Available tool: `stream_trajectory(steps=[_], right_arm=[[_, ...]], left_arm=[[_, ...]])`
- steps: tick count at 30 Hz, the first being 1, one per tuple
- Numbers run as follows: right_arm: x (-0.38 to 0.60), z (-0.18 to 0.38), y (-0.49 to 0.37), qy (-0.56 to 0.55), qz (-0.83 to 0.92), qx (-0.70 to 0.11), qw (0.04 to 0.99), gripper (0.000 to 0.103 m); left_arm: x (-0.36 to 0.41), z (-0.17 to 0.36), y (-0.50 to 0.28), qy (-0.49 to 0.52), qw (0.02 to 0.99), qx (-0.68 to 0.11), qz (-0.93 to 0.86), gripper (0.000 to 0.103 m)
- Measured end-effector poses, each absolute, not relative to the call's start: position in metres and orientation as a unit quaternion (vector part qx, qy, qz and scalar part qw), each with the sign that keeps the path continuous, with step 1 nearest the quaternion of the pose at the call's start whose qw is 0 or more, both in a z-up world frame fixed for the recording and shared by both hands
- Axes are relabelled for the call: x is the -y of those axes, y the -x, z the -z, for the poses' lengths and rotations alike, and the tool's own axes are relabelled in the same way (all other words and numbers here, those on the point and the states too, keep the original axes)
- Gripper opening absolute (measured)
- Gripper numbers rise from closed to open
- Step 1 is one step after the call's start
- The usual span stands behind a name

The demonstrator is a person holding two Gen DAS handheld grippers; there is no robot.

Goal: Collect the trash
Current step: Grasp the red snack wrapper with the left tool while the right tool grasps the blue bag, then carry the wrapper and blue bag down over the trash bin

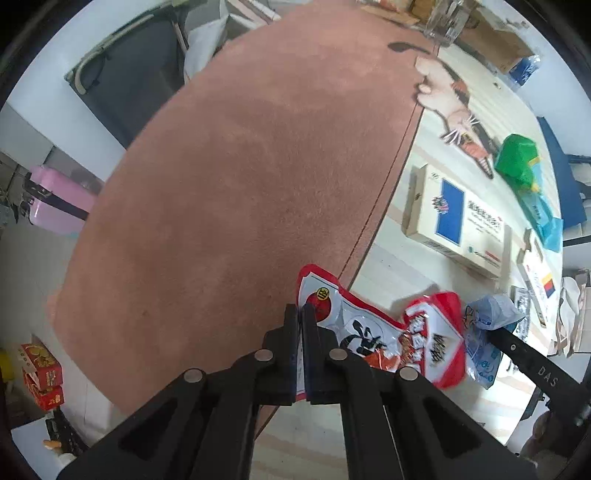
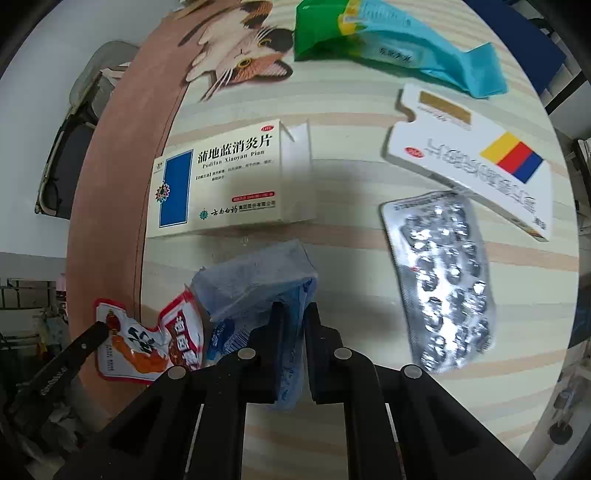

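My left gripper point(image 1: 301, 314) is shut on the edge of a red and white snack wrapper point(image 1: 373, 332), held over the seam between the pink cloth and the striped mat; the wrapper also shows in the right wrist view point(image 2: 147, 339). My right gripper point(image 2: 294, 314) is shut on a crumpled blue and white wrapper point(image 2: 258, 284), which also shows in the left wrist view point(image 1: 487, 321). On the mat lie a cream medicine box with a blue panel point(image 2: 221, 177), a white box with yellow, red and blue blocks point(image 2: 476, 158), a silver blister pack point(image 2: 443, 273) and a green and blue wrapper point(image 2: 388, 40).
A pink cloth point(image 1: 240, 166) covers the left part of the table. The striped mat point(image 2: 351, 229) has a cat picture point(image 2: 243, 48). A glass point(image 1: 447, 18) and a cardboard box stand at the far end. A pink suitcase point(image 1: 59, 199) and red boxes point(image 1: 40, 369) are off the table.
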State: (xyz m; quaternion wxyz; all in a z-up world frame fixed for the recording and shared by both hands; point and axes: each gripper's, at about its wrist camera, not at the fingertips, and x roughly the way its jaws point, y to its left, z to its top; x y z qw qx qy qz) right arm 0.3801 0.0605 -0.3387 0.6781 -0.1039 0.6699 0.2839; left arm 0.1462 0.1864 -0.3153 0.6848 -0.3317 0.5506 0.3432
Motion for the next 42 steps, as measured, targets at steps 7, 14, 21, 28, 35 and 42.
stream_trajectory(steps=[7,14,21,28,35,42], right_arm=[[-0.034,0.314,-0.377,0.099,-0.291,-0.651,0.694,0.01],[-0.006,0.285,-0.359,0.094,-0.305,-0.639,0.699,0.01],[0.02,0.258,-0.317,0.081,-0.313,-0.626,0.71,0.01],[0.061,0.237,-0.243,0.052,-0.3,-0.615,0.727,0.01],[0.108,0.243,-0.134,0.042,-0.264,-0.621,0.737,0.01],[0.148,0.302,-0.053,0.037,-0.22,-0.675,0.703,0.01]], left_arm=[[-0.165,0.265,-0.127,0.302,0.719,-0.52,-0.348,0.0],[-0.157,0.234,-0.121,0.273,0.744,-0.501,-0.347,0.0],[-0.143,0.207,-0.093,0.264,0.77,-0.482,-0.325,0.0],[-0.109,0.193,-0.042,0.242,0.8,-0.476,-0.275,0.0],[-0.07,0.209,0.02,0.223,0.81,-0.499,-0.214,0.0],[-0.045,0.275,0.059,0.246,0.774,-0.557,-0.175,0.0]])
